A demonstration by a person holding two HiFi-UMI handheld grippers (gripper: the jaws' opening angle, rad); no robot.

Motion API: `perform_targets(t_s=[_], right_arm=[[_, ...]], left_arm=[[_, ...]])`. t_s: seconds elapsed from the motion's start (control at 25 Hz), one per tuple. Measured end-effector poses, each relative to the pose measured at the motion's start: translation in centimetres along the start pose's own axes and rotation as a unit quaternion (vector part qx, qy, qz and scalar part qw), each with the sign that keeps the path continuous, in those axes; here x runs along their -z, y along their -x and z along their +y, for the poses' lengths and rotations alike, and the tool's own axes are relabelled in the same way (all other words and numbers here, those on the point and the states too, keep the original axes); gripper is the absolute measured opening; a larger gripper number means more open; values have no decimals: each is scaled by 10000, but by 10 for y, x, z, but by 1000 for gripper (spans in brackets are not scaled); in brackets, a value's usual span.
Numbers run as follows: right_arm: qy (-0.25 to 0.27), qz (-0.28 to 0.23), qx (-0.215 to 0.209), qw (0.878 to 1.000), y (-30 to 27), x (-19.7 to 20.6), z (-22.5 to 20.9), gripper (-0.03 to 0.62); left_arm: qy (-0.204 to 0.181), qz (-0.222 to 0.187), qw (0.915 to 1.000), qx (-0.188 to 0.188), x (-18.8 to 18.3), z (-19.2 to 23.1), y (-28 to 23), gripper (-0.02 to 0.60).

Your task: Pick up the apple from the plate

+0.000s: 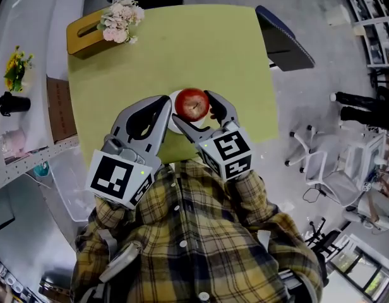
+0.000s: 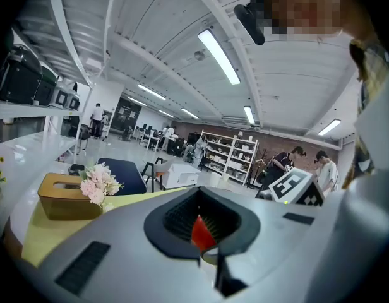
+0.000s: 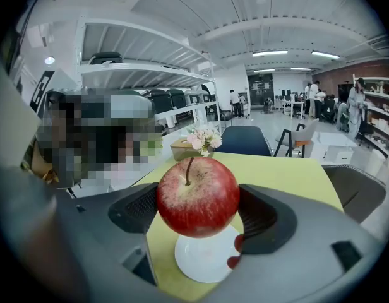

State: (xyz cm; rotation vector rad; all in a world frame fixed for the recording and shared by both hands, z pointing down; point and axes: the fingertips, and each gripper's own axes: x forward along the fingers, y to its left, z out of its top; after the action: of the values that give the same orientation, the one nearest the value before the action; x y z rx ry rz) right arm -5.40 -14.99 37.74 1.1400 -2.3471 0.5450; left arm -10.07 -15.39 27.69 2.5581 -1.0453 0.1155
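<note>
Okay, I'm pinching the apple [image 3: 197, 196] in the right gripper [image 1: 193, 108] over its plate [image 3: 204, 264], near table edge, for lifting; left gripper [image 1: 165, 103] pressed together, spare.

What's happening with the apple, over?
Right gripper shut on apple. Left gripper shut, empty, close beside it. Apple directly over white plate, contact unclear. Nothing in the way.

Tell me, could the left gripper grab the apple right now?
Probably not. The right gripper clamps the apple from both sides, over the plate. The left gripper is close beside it, but its jaws are shut and no free side is left to grip.
</note>
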Motion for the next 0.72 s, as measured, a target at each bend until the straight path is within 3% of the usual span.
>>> perform_targets(t_s=[0.72], right_arm=[[214,-149,-238,9994,29,-18,17,387]], left_arm=[[-55,-248,9996,-155,-16,-10,15,6]])
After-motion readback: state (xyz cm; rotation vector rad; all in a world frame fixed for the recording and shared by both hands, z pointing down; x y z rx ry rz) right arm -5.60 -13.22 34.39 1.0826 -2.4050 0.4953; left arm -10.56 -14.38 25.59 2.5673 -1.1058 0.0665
